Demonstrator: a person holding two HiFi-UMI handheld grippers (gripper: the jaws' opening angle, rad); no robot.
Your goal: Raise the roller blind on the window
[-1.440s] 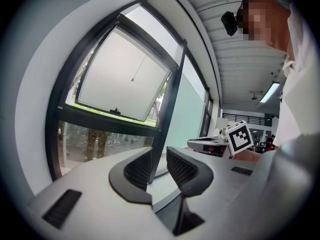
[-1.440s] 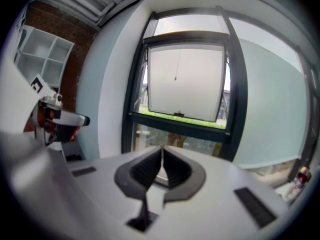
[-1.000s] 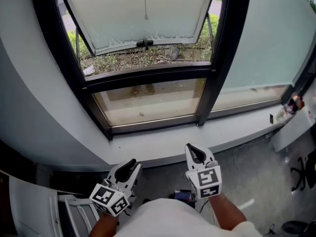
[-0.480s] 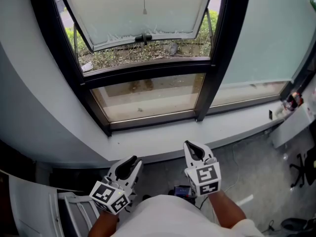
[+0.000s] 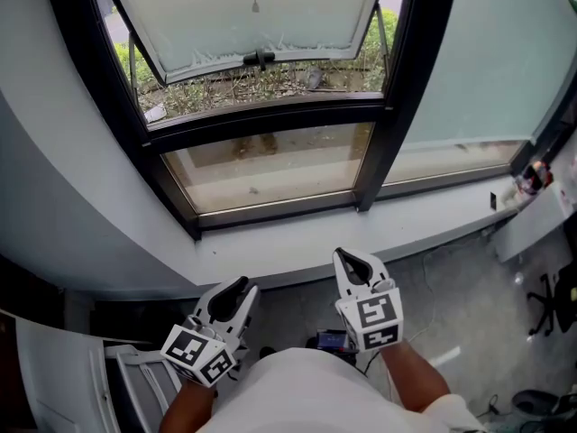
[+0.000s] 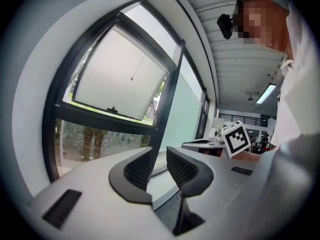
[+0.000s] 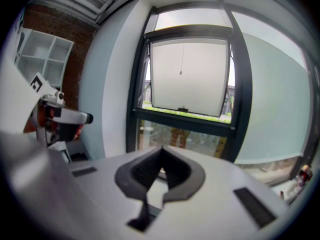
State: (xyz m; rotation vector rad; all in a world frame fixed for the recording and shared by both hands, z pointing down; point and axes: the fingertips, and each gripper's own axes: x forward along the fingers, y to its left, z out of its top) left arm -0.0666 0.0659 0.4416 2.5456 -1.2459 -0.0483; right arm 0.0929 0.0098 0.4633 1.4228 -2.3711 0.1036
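The white roller blind (image 5: 306,7) hangs down over the upper window pane, and its thin pull cord (image 5: 255,5) dangles in front of it. The blind also shows in the left gripper view (image 6: 115,74) and in the right gripper view (image 7: 200,74). Both grippers are held low in front of the person, well short of the window and below the sill. My left gripper (image 5: 236,289) is open with nothing between its jaws (image 6: 160,155). My right gripper (image 5: 350,262) is shut and empty, its jaws meeting at the tip (image 7: 161,153).
A black window frame (image 5: 397,88) separates the panes, with a frosted pane (image 5: 487,61) to the right. A white sill (image 5: 297,242) runs below. Small items (image 5: 532,180) stand at the sill's right end. A white rack (image 5: 54,368) is at lower left, a chair base (image 5: 545,300) at right.
The window has slid a little upward in the head view as the head tilted. Both grippers have kept their places and their jaws have not changed.
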